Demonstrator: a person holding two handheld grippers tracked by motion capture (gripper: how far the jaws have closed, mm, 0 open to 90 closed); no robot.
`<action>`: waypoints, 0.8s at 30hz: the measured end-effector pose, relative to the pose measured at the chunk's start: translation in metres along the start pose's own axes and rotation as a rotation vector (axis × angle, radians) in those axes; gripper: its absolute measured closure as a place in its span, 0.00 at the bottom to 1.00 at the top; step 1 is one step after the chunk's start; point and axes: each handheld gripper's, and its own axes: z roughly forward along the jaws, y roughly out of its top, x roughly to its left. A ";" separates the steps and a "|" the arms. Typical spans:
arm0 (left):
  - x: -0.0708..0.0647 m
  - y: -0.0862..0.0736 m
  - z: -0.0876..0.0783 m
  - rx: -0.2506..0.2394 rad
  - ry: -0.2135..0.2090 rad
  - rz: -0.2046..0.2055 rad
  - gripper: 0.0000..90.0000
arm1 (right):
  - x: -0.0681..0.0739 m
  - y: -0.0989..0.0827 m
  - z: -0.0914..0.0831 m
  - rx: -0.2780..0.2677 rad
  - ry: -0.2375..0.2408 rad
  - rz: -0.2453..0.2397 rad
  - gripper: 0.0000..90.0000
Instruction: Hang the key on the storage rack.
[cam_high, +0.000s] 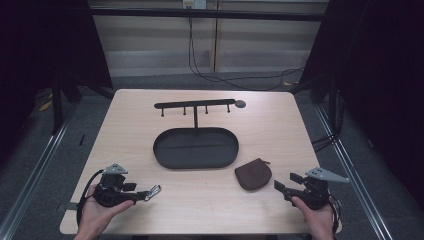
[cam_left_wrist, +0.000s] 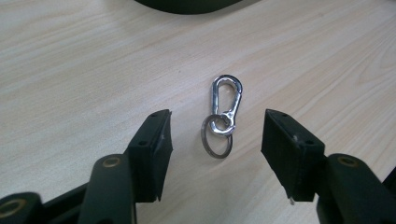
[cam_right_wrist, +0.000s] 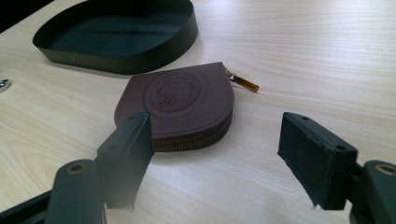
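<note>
Near the table's (cam_high: 125, 210) front left corner, I am lining my left claw (cam_left_wrist: 217, 133), jaws spread and empty, around the key clip (cam_left_wrist: 223, 114), its long axis pointing straight away from me.

The brown pouch (cam_right_wrist: 180, 105) lies on the table near the right side. It has a round stamp pressed into its top. The stamp has a ring of tiny letters around a small picture, but the letters are too small to read. No other words or numbers can be read.
</note>
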 end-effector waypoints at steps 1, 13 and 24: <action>0.000 0.002 0.000 0.001 0.000 -0.004 0.46 | 0.000 0.000 0.000 -0.003 -0.004 0.001 0.29; -0.001 0.033 0.012 0.202 0.003 0.030 0.53 | -0.001 -0.001 0.001 0.007 0.005 0.012 0.27; 0.004 0.039 0.022 0.325 -0.039 0.060 0.63 | 0.000 -0.002 0.005 0.044 0.015 0.006 0.26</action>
